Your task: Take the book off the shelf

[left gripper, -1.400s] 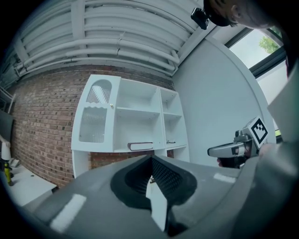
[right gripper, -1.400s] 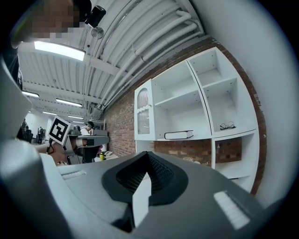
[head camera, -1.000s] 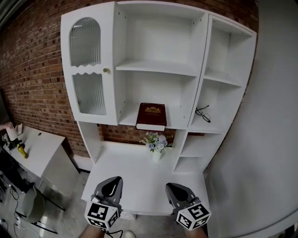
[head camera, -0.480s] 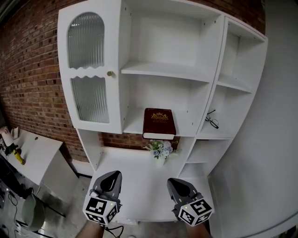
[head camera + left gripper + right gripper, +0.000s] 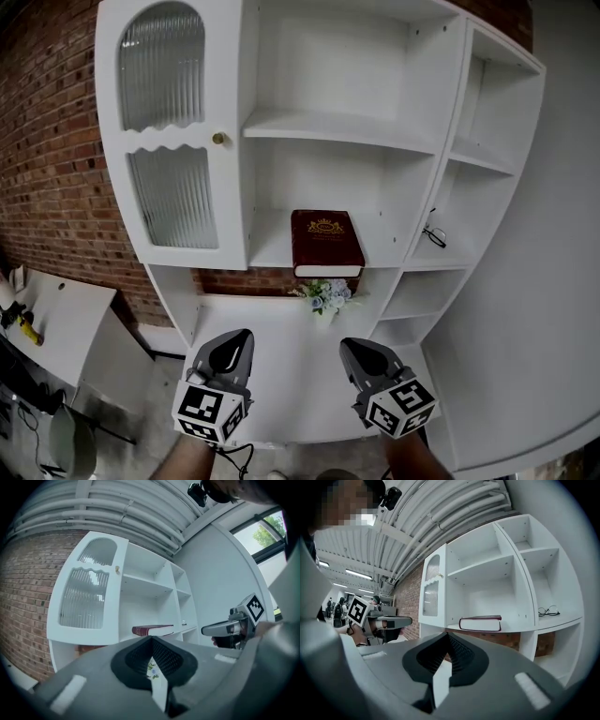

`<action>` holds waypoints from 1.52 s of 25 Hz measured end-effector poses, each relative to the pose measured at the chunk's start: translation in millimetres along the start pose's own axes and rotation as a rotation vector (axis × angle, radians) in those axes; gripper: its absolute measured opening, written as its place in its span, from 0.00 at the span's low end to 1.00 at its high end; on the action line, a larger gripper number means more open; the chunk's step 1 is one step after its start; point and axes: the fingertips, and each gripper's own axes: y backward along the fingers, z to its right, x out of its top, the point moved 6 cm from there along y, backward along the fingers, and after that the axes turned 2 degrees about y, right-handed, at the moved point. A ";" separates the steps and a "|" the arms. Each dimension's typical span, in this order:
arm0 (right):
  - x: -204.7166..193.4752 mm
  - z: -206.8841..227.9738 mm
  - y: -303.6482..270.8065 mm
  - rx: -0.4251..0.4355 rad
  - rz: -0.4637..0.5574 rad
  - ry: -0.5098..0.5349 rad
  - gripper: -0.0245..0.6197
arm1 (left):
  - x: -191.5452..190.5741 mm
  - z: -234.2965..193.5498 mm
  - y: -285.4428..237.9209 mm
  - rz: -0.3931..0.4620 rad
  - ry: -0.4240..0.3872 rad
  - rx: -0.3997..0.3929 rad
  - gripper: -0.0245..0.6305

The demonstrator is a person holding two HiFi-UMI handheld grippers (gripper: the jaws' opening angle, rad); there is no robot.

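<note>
A dark red book (image 5: pixel 326 241) lies flat on the middle shelf of a white shelf unit (image 5: pixel 342 127), at the centre of the frame. At the lower edge, the left gripper (image 5: pixel 234 343) and right gripper (image 5: pixel 357 350) hover well below it. Both have their jaws closed together, holding nothing.

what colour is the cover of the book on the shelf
The book has a dark red cover with a gold emblem, clearest in the head view.
</note>
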 end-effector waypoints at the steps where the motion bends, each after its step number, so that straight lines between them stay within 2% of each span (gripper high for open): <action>1: 1.4 0.5 -2.2 0.000 -0.005 0.003 0.07 | 0.3 -2.2 -2.0 0.003 0.003 0.000 0.04; 12: 14.2 35.8 -20.0 -0.029 0.008 0.004 0.07 | -0.1 -7.6 -39.8 0.007 0.025 -0.007 0.04; 17: 23.5 69.6 -37.0 0.004 0.050 -0.021 0.08 | 4.3 -14.8 -67.9 0.005 0.048 0.011 0.06; 20: 33.7 93.9 -49.7 0.009 0.070 -0.024 0.14 | 10.9 -17.0 -91.4 -0.006 0.058 -0.002 0.09; 27: 46.2 147.7 -81.4 0.021 0.091 -0.120 0.33 | 22.0 -20.9 -146.5 -0.024 0.087 -0.008 0.13; 32: 44.9 171.7 -105.2 0.042 0.040 -0.141 0.35 | 26.1 -24.5 -180.3 -0.049 0.099 -0.017 0.18; 35: 41.1 182.8 -116.9 0.041 0.009 -0.155 0.36 | 28.4 -29.7 -195.1 -0.064 0.116 -0.025 0.25; 38: 37.0 190.2 -125.5 0.048 -0.004 -0.188 0.37 | 26.4 -36.2 -207.5 -0.082 0.121 -0.019 0.26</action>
